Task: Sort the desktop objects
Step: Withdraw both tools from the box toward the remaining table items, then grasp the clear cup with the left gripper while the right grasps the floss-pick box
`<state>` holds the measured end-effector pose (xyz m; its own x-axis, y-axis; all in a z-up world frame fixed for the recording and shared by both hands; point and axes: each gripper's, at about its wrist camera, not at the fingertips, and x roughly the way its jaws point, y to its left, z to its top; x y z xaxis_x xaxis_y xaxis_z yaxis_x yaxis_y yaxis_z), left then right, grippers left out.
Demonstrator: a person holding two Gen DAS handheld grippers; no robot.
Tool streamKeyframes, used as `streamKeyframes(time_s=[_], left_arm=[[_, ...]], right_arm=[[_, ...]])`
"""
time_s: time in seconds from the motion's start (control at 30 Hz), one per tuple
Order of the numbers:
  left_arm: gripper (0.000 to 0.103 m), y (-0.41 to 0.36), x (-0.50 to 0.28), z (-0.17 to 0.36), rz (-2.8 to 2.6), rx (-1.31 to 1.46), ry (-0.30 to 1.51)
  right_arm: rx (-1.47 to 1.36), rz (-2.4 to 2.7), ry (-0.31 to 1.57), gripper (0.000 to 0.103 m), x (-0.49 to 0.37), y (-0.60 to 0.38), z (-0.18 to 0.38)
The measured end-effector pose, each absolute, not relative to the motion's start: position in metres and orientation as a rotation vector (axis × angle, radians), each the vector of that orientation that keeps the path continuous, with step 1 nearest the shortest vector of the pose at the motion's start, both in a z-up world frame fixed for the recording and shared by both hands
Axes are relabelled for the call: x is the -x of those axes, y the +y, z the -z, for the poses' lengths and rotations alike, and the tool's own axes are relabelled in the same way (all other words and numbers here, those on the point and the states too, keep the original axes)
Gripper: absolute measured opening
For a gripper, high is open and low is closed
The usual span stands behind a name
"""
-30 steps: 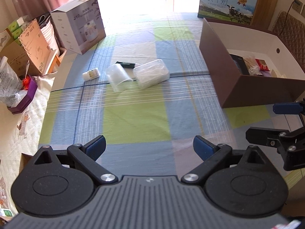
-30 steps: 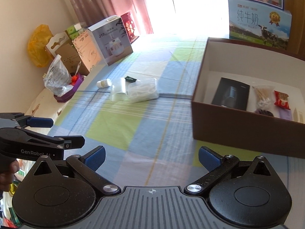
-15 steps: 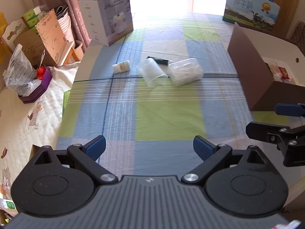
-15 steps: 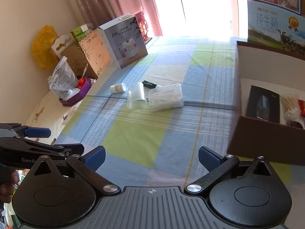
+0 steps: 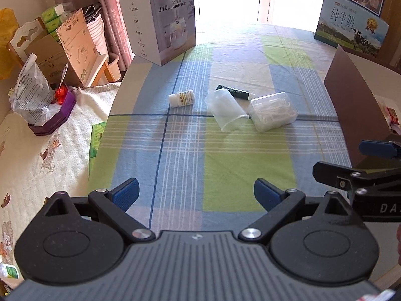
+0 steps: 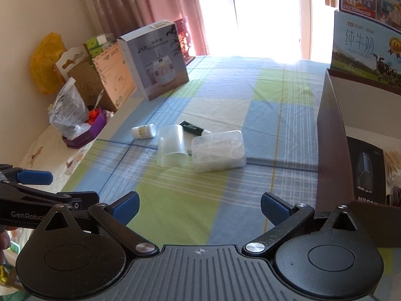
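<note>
On the checked tablecloth lie a small white pill bottle [image 5: 182, 98] [image 6: 143, 131], a clear plastic cup on its side [image 5: 226, 111] [image 6: 172, 148], a dark green tube [image 5: 234, 92] [image 6: 193, 128] and a clear lidded plastic box [image 5: 273, 111] [image 6: 218, 153]. The brown sorting box [image 5: 351, 105] [image 6: 333, 135] stands at the right and holds a black package [image 6: 367, 173] and cotton swabs [image 6: 393, 168]. My left gripper [image 5: 196, 192] is open and empty, well short of the objects. My right gripper [image 6: 199, 206] is open and empty too, beside the box.
A grey humidifier carton [image 5: 160, 20] stands at the table's far left corner. A milk carton [image 5: 351, 30] stands behind the brown box. Left of the table's edge are cardboard boxes [image 5: 67, 47], a plastic bag [image 5: 30, 95] and a purple tray [image 5: 54, 120].
Both grippers have swung to the left, away from the brown box. The loose objects now sit nearer the middle of both views. Both stay open.
</note>
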<state>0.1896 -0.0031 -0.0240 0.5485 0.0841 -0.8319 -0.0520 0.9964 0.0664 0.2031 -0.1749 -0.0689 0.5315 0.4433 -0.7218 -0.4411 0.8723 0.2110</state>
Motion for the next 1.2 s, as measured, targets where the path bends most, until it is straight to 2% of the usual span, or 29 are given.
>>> streamKeyframes(time_s=[0.23,0.4,0.97,1.03,1.1,1.2], left_arm=[[0.096,0.004,-0.219,0.036,-0.069,-0.011,0.986],[0.096,0.009,-0.243,0.044,-0.065,-0.007,0.982],[0.096,0.021,-0.311,0.080,-0.036,-0.015,1.048],[0.096,0.021,-0.315,0.082,-0.034,-0.012,1.054],[0.096,0.020,-0.319,0.085,-0.028,-0.009,1.060],[0.096,0.016,-0.324,0.088,-0.017,-0.005,1.065]], right_arm=[[0.035,-0.506,0.836,0.100,-0.232,-0.165,0.082],[0.054,-0.496,0.844,0.094,-0.254,-0.158,0.097],[0.157,-0.481,0.881,0.091,-0.304,-0.131,0.144],[0.156,-0.483,0.883,0.090,-0.307,-0.131,0.147],[0.156,-0.476,0.884,0.083,-0.309,-0.131,0.148],[0.159,-0.441,0.880,0.083,-0.312,-0.133,0.148]])
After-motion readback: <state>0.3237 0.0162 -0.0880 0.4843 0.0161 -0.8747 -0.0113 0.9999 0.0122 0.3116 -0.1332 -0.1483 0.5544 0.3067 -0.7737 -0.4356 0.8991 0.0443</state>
